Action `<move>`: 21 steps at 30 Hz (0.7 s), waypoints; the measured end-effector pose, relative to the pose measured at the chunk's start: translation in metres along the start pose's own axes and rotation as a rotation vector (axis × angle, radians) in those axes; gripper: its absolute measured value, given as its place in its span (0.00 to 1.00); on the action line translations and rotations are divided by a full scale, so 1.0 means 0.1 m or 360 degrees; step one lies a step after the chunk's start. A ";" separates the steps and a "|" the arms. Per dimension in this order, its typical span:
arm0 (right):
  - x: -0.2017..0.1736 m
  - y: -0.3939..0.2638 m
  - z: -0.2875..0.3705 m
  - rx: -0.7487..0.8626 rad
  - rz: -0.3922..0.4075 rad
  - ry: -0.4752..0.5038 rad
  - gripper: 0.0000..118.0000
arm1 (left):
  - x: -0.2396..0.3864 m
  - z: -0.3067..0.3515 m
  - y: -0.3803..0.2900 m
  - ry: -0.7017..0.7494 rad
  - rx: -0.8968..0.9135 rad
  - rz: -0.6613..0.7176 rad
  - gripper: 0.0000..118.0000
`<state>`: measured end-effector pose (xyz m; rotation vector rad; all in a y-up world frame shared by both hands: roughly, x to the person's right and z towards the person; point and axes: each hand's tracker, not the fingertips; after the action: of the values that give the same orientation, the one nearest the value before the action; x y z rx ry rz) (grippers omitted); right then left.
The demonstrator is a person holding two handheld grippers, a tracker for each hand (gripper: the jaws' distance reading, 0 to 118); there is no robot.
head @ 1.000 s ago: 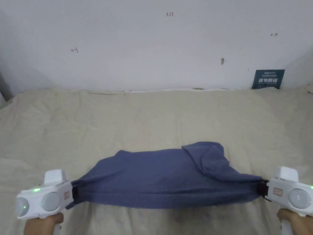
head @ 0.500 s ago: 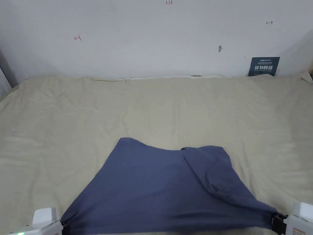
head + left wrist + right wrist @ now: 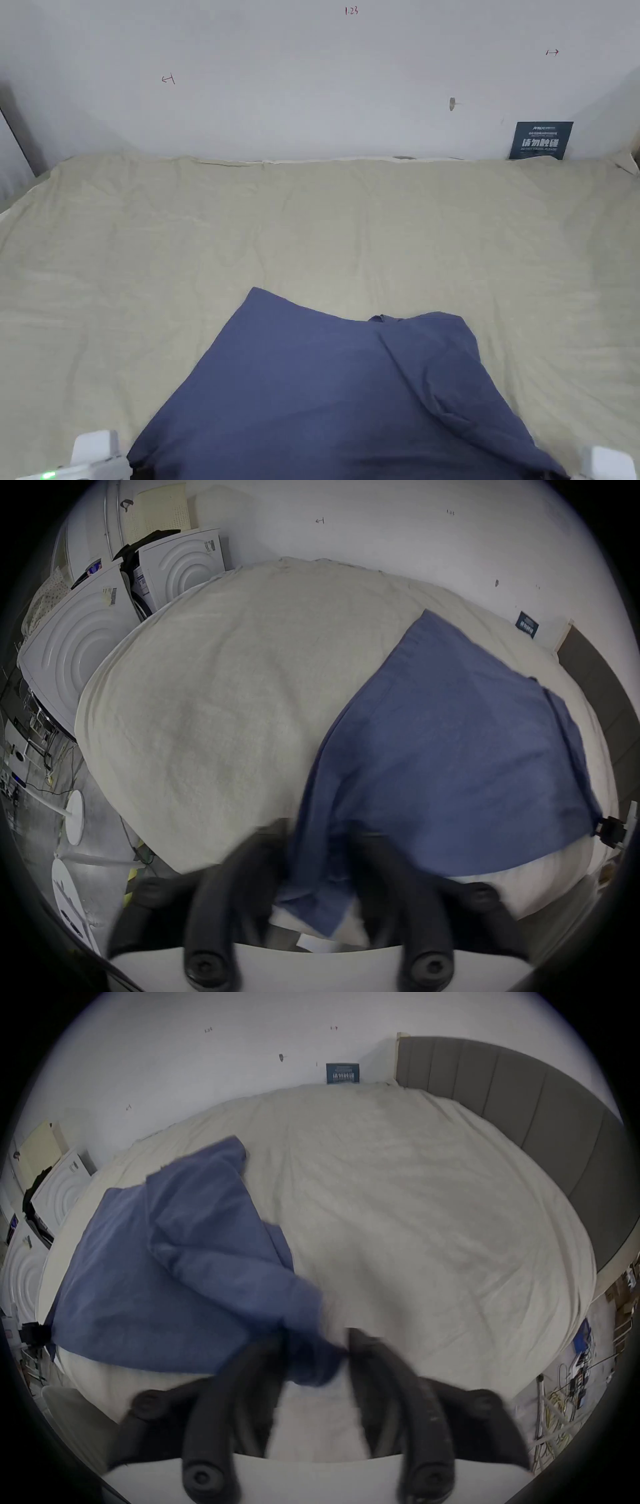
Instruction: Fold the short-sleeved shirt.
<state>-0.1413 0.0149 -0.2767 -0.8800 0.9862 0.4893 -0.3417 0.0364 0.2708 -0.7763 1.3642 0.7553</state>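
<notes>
1. Short-sleeved shirt (image 3: 337, 400): blue, spread on the bed (image 3: 312, 231) near its front edge, far corners lying flat, one sleeve folded over on my right side.
2. My left gripper (image 3: 320, 854): jaws set apart with the shirt's near left corner between them; motion blur, so I cannot tell whether they pinch it.
3. My right gripper (image 3: 315, 1355): jaws apart, the bunched near right corner between them; grip likewise unclear.
4. Bed: beige sheet, wrinkled, against a white wall (image 3: 312, 81).
5. Dark sign (image 3: 541, 140): propped against the wall at the far right.
6. White appliances (image 3: 86, 642): beside the bed's left end.
</notes>
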 end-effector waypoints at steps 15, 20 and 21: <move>-0.67 0.97 1.86 0.1182 0.0105 0.0131 0.87 | 0.80 1.43 0.86 -0.0251 0.1237 -0.0083 0.98; -0.85 0.98 2.02 0.1346 0.0177 0.0035 0.53 | 1.04 1.63 0.85 -0.0267 0.1433 -0.0179 0.42; -0.86 0.98 2.03 0.1372 0.0209 0.0008 0.35 | 1.06 1.62 0.84 -0.0269 0.1451 -0.0204 0.17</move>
<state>-0.1499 0.2391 -0.1886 -0.0429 1.1237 0.1309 -0.3169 0.2196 0.1692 -0.0669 1.3047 0.0448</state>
